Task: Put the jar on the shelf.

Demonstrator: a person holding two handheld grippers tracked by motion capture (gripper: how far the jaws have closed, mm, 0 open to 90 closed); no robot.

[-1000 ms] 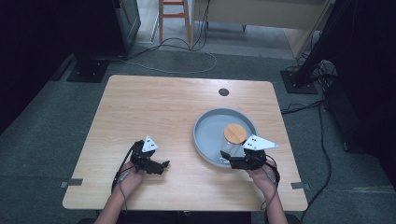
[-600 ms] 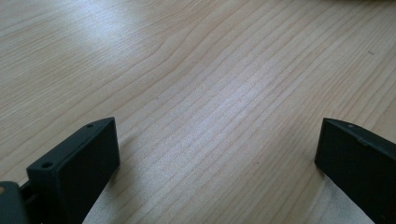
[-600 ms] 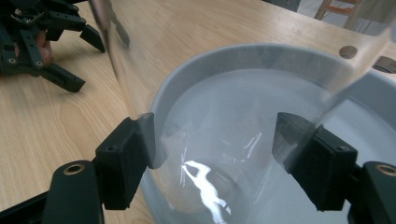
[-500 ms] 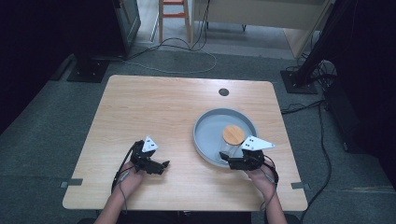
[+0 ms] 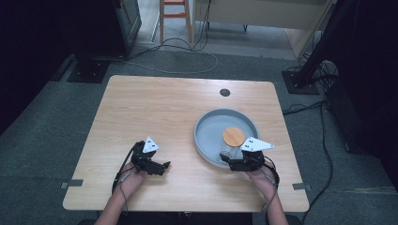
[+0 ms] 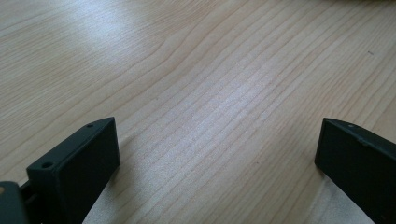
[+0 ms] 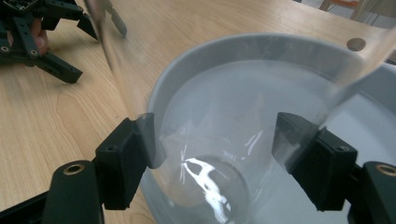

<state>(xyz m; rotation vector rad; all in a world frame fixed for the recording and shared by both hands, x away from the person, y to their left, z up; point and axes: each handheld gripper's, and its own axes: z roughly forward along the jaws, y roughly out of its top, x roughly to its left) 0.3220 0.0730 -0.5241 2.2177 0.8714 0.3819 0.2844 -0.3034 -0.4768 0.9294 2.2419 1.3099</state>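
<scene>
A: Where is the clear jar point(image 7: 233, 126)?

B: Upright at the near edge of the grey tray point(image 5: 206, 124), wooden lid point(image 5: 233, 136) on top, clamped at its sides by the right gripper point(image 7: 215, 154).

A: And the left gripper point(image 5: 157, 167)?

B: Resting on the table point(image 6: 201, 84), jaws spread wide, holding nothing.

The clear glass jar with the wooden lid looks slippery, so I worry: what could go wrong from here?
The right gripper pinches the clear glass jar with the wooden lid low on its smooth wall, so it might slip or tip. It stands over the round grey tray near the rim and could knock it.
</scene>
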